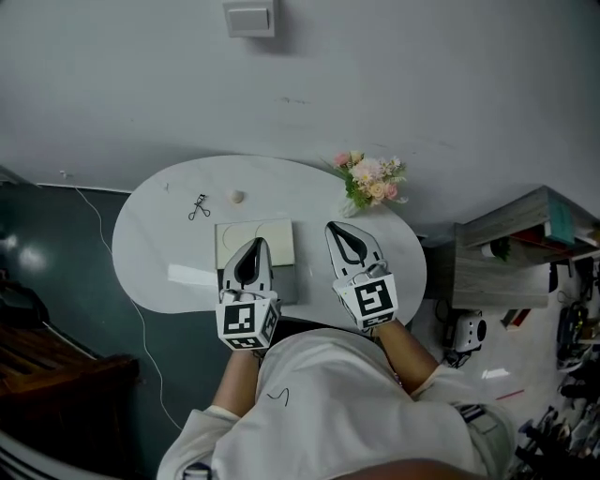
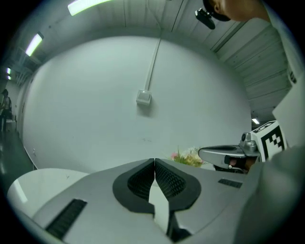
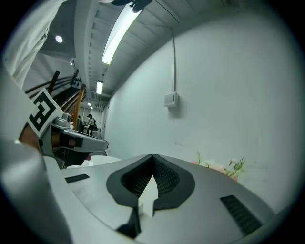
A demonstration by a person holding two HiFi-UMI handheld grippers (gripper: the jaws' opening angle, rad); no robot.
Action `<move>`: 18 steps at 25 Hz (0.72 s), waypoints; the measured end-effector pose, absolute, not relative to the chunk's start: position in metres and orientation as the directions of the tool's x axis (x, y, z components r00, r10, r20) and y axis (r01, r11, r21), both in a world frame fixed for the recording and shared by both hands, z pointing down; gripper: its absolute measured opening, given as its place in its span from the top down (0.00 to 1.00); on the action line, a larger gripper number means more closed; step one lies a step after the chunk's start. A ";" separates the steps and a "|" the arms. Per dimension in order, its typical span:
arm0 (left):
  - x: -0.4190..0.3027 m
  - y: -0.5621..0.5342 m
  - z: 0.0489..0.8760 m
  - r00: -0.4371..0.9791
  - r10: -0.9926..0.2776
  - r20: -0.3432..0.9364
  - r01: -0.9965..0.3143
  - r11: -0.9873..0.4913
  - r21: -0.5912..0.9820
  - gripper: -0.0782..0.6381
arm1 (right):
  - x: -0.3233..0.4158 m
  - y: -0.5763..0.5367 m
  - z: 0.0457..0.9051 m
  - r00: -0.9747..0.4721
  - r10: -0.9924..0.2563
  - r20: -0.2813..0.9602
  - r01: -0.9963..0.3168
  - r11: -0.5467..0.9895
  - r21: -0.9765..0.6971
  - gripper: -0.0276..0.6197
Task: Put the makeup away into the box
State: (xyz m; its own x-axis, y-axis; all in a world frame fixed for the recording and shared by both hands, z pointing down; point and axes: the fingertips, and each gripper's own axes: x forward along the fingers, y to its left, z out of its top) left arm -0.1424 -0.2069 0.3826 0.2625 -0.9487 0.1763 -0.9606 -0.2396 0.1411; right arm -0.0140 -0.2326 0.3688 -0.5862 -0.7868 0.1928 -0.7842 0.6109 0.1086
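In the head view a cream box (image 1: 255,246) lies on the white oval table (image 1: 159,234), its lid shut. An eyelash curler (image 1: 199,207) and a small round beige piece (image 1: 237,197) lie beyond it on the tabletop. My left gripper (image 1: 254,242) hovers over the box's near edge, shut and empty. My right gripper (image 1: 339,229) is raised to the right of the box, also shut with nothing in it. In the left gripper view the left gripper (image 2: 155,162) has its tips meeting, and the right gripper (image 3: 152,158) looks the same in its own view. Both point at the wall.
A small bouquet of pink and cream flowers (image 1: 370,180) stands at the table's far right edge. A grey wall with a switch plate (image 1: 249,18) rises behind. A wooden shelf unit (image 1: 511,248) stands to the right, a dark wooden piece (image 1: 56,370) at the lower left.
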 end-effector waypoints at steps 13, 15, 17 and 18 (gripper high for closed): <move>-0.135 -0.212 0.307 0.257 -0.966 0.035 -0.965 -0.255 0.066 0.86 | -0.006 -0.243 0.295 -0.608 -0.793 0.048 -0.780 0.607 0.151 0.96; -0.131 -0.214 0.306 0.267 -0.963 0.032 -0.962 -0.265 0.066 0.86 | -0.008 -0.244 0.297 -0.608 -0.792 0.051 -0.778 0.607 0.158 0.96; -0.129 -0.215 0.306 0.273 -0.962 0.034 -0.961 -0.270 0.062 0.86 | -0.009 -0.243 0.298 -0.608 -0.792 0.051 -0.778 0.608 0.160 0.96; -0.129 -0.214 0.308 0.274 -0.961 0.038 -0.960 -0.271 0.062 0.86 | -0.009 -0.242 0.298 -0.609 -0.791 0.052 -0.777 0.609 0.161 0.96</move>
